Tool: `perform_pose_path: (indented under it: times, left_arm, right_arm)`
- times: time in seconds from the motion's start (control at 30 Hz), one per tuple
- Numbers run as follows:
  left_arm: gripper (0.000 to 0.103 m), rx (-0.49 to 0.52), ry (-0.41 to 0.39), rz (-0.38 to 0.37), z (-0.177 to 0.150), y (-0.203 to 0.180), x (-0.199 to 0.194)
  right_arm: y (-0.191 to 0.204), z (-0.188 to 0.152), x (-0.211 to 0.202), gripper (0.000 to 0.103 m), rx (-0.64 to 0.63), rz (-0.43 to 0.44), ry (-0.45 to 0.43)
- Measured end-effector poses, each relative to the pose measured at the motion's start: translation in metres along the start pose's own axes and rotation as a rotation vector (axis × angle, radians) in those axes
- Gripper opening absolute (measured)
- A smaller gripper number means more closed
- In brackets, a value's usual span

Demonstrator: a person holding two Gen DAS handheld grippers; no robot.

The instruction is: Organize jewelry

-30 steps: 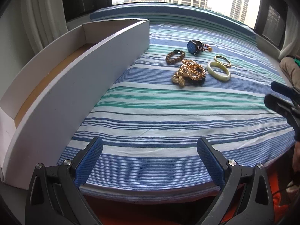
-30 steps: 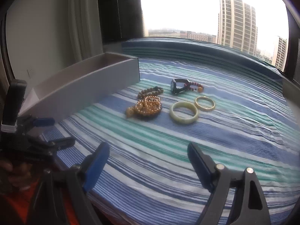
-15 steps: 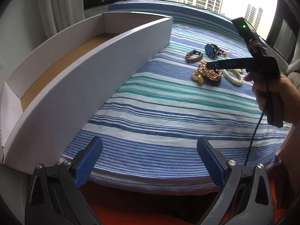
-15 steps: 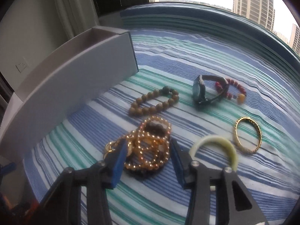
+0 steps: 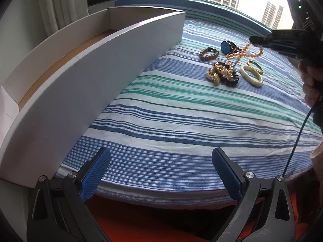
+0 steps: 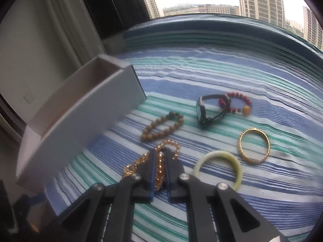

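Above striped cloth (image 5: 181, 121): right tool (image 6: 160, 161) clamped on gold chain (image 5: 240, 54); left tool (image 5: 161, 173) apart; no legible writing.

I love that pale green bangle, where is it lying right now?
The pale bangle lies flat on the striped cloth, just right of the right gripper, with the gold bangle beside it; in the left view it sits far right.

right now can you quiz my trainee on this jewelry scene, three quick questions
1. True or false: the right tool is shut on the gold chain necklace.
2. Which lies nearer the long white cardboard box: A) the brown wooden bead bracelet, B) the thin gold bangle?
3. Fill in: the left tool is ____ and holds nothing.

Key: 1 true; 2 A; 3 open
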State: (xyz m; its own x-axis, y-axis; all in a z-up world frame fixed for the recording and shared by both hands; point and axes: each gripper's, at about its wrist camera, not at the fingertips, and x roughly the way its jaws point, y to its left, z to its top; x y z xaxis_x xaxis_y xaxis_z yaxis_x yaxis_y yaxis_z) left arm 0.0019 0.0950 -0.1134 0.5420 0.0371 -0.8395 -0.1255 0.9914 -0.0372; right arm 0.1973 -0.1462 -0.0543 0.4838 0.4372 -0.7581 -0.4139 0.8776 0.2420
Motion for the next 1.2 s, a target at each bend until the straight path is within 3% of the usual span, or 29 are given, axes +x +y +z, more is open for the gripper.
perform_pose_path:
  times: [0.2, 0.37, 0.7, 0.83, 0.93, 1.1, 1.2]
  left_arm:
    - [0.100, 0.008, 0.033, 0.002, 0.000, -0.005, 0.008]
    - [0.100, 0.029, 0.015, 0.023, 0.000, -0.007, 0.002]
    - [0.100, 0.027, 0.035, 0.014, 0.000, -0.008, 0.009]
    - [0.100, 0.046, 0.013, -0.013, 0.011, -0.012, 0.009]
    - [0.100, 0.062, -0.012, -0.091, 0.035, -0.019, 0.011]
    - [0.100, 0.188, -0.036, -0.218, 0.083, -0.055, 0.034]
    - [0.100, 0.301, 0.007, -0.225, 0.103, -0.084, 0.068]
  right_arm:
    - [0.006, 0.005, -0.041, 0.008, 0.001, 0.008, -0.073]
    - [0.008, 0.009, -0.068, 0.008, 0.044, 0.064, -0.138]
    - [0.027, 0.023, -0.159, 0.008, -0.034, 0.072, -0.298]
    - [0.022, 0.005, -0.165, 0.008, -0.032, 0.042, -0.263]
    - [0.011, -0.021, -0.149, 0.008, -0.020, -0.004, -0.193]
    - [-0.016, -0.074, -0.110, 0.008, 0.072, -0.040, -0.067]
    - [-0.025, -0.102, -0.101, 0.011, 0.140, -0.049, -0.053]
